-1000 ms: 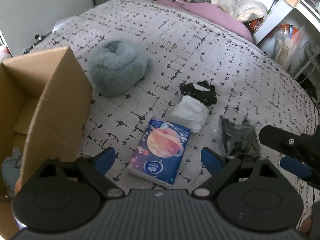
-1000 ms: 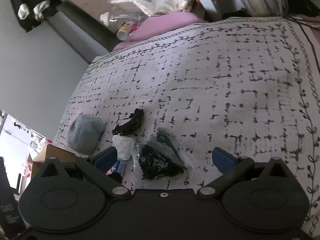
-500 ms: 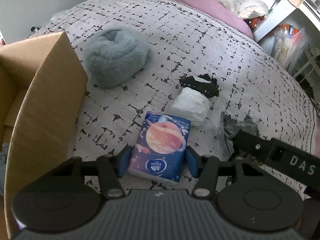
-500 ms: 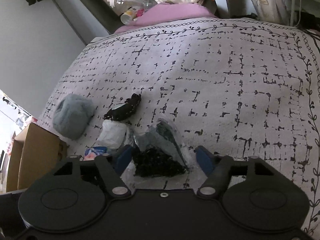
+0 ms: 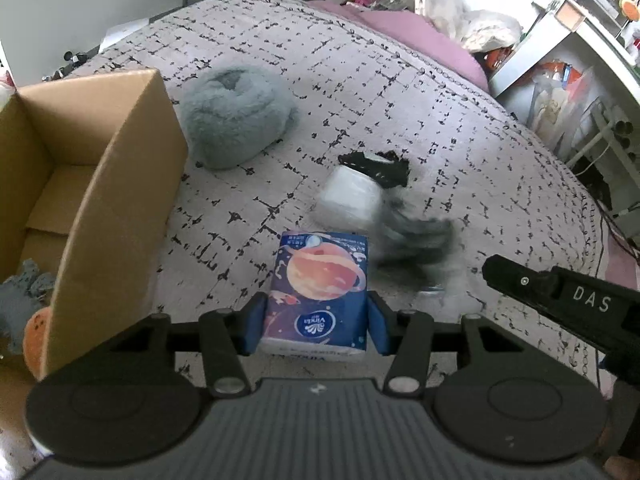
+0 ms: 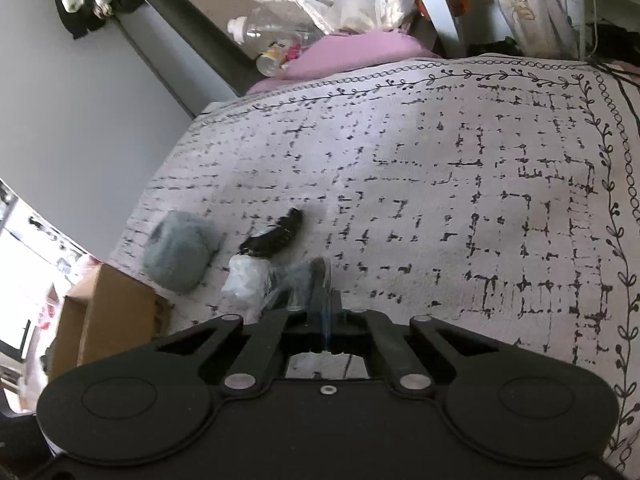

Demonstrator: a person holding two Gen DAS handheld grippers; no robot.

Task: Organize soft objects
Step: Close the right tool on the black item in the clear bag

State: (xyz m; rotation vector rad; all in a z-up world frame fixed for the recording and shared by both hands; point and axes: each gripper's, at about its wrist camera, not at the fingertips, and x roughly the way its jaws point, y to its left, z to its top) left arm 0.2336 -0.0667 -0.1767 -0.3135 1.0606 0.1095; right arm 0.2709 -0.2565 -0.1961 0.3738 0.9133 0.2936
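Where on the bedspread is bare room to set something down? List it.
Free: the broad stretch of grey patterned bedspread right of the black fabric piece, up to the pink pillow. Crowded: near the cardboard box, fluffy grey-blue bundle, white wad.

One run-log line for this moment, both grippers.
left gripper: closing on tissue pack | right gripper: shut on clear bag | box: open

Navy planet-print tissue pack [image 5: 320, 300], grey fluffy bundle [image 5: 236, 120], perhaps-black blurred bag [image 5: 420, 236].

Tissue pack [image 5: 320, 292] lies right of the cardboard box [image 5: 120, 208].
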